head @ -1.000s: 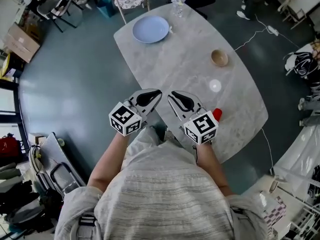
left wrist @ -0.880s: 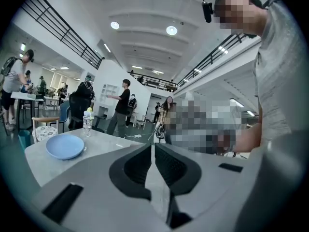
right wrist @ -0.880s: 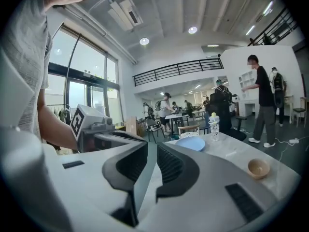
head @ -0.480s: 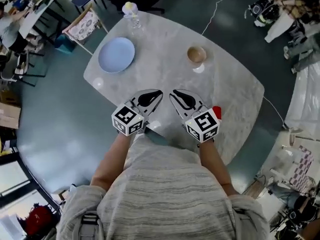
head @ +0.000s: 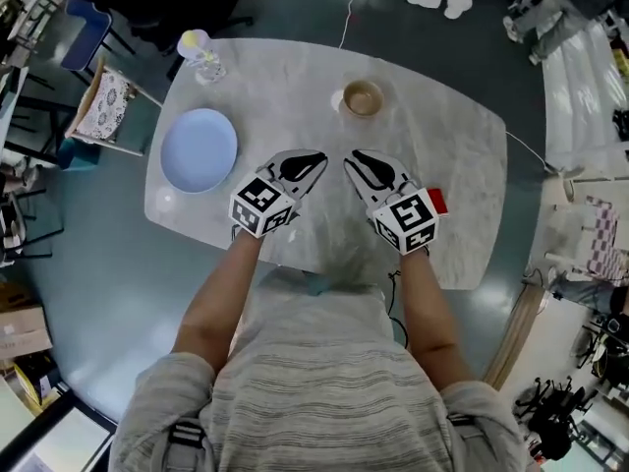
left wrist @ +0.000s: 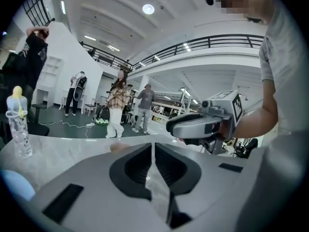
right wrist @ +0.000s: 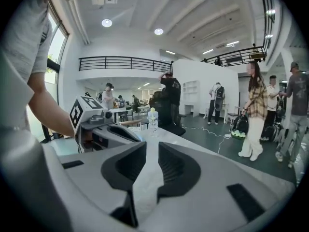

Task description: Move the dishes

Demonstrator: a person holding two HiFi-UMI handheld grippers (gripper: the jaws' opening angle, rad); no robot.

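Plate (head: 200, 149) at 10 o'clock, bowl (head: 362, 97) at 12 on counter (head: 462, 165), unheld: likely approach step; left tongs (head: 316, 157) narrow, right tongs (head: 354, 155) just opening, both empty; next widen, reach a dish

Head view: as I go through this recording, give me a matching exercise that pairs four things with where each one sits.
Things:
1. plate
2. bowl
3. bottle
4. chair

Places:
A. on the floor, off the left end of the table
B. at the table's far edge, near its middle
C. at the table's far left corner
D. on the table's left end, nearer the person than the bottle

Pairs: 1-D, 2-B, 3-C, 4-A
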